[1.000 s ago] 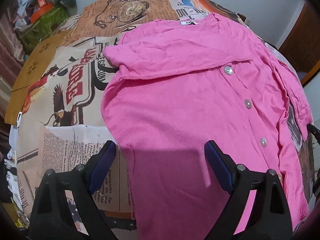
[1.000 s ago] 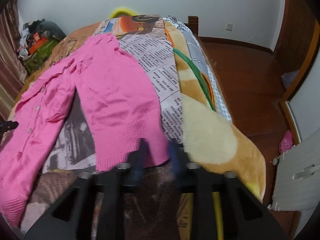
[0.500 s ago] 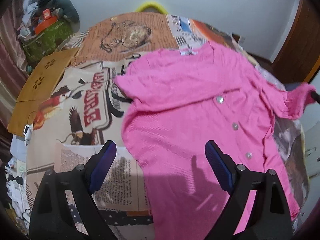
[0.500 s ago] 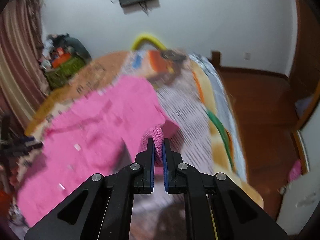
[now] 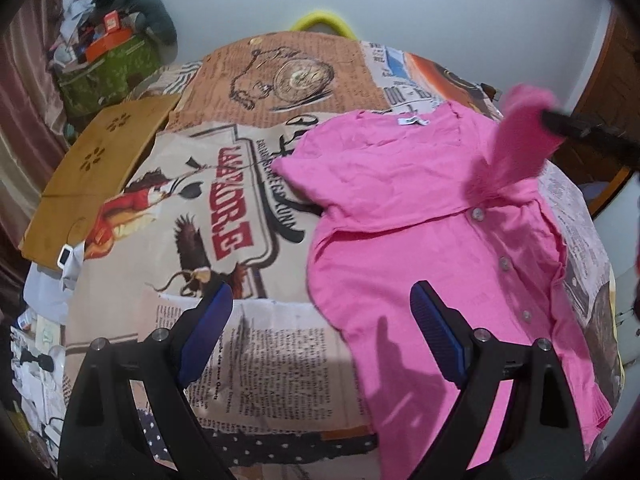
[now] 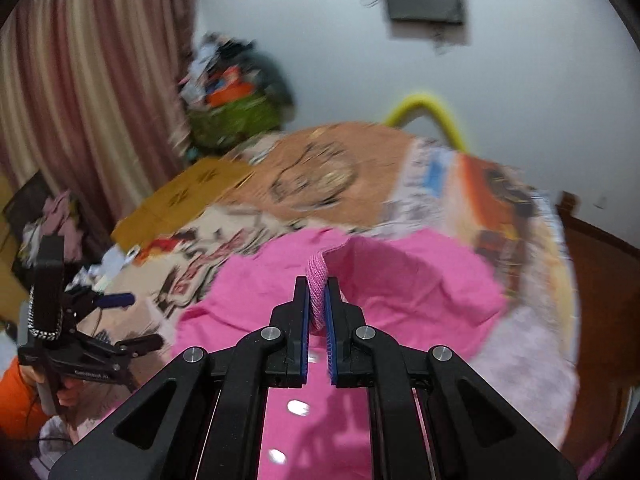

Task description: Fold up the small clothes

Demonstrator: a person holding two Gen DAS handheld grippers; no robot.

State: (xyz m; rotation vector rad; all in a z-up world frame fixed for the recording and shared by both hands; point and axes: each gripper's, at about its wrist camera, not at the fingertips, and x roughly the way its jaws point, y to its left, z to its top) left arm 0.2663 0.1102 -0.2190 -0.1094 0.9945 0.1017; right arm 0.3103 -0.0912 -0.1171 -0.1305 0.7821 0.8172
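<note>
A pink buttoned cardigan [image 5: 420, 248] lies on the bed, its left sleeve folded across the chest. My right gripper [image 6: 318, 300] is shut on the ribbed cuff of the other pink sleeve [image 6: 318, 280] and holds it up above the cardigan's body [image 6: 384, 280]. In the left wrist view the lifted sleeve [image 5: 516, 140] hangs from that gripper at the upper right. My left gripper [image 5: 320, 320] is open and empty, hovering over the cardigan's lower left edge; it also shows in the right wrist view [image 6: 116, 320].
The bed is covered by a newspaper-print blanket [image 5: 224, 208]. A brown cardboard piece [image 5: 96, 168] lies at its left edge. A pile of clutter with a green bag [image 5: 108, 68] stands at the back left. A yellow hoop [image 5: 320, 24] is behind the bed.
My right gripper closed on the sleeve cuff, lifted it and swung it left over the cardigan's body. My left gripper drew back from the cardigan, staying open.
</note>
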